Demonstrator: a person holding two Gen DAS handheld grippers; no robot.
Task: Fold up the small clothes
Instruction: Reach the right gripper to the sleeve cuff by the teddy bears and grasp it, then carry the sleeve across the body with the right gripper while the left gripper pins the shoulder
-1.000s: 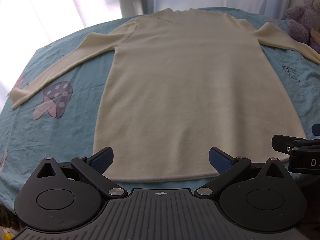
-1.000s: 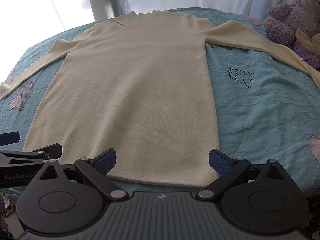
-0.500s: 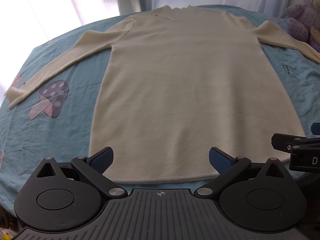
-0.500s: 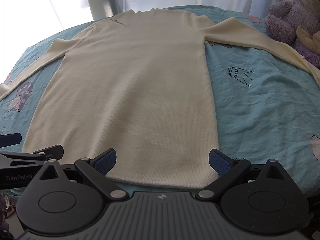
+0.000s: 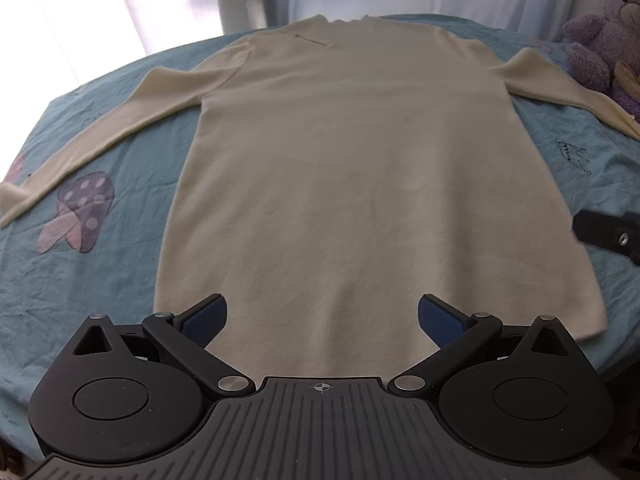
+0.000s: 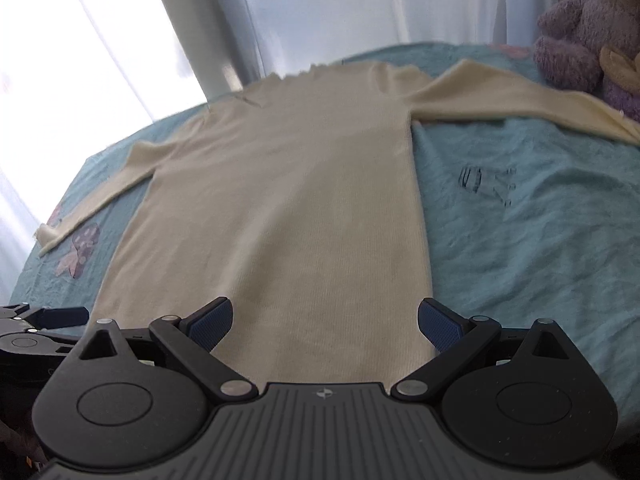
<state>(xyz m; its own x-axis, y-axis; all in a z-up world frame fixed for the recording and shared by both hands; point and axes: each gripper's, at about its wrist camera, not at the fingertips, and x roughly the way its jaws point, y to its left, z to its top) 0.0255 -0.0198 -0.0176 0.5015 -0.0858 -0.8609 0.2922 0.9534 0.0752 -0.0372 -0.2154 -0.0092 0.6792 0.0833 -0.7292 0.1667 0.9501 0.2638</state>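
Observation:
A cream long-sleeved knit dress [image 5: 360,168] lies flat on a teal bedsheet [image 5: 80,280], collar far, hem near, sleeves spread to both sides. It also shows in the right wrist view [image 6: 288,208]. My left gripper [image 5: 322,320] is open and empty above the hem, over its left half. My right gripper [image 6: 324,320] is open and empty above the hem's right corner. The right gripper's tip shows at the right edge of the left wrist view [image 5: 608,234]; the left gripper shows at the left edge of the right wrist view [image 6: 40,324].
A purple plush bear [image 6: 592,24] sits at the far right by the right sleeve [image 6: 520,100]. White curtains [image 6: 320,8] hang behind the bed. The sheet has a mushroom print [image 5: 80,216] on the left and a crown print [image 6: 486,180] on the right.
Both grippers have moved forward over the hem, so the hem edge now lies under them. The right gripper has risen and advanced more; its view is blurred.

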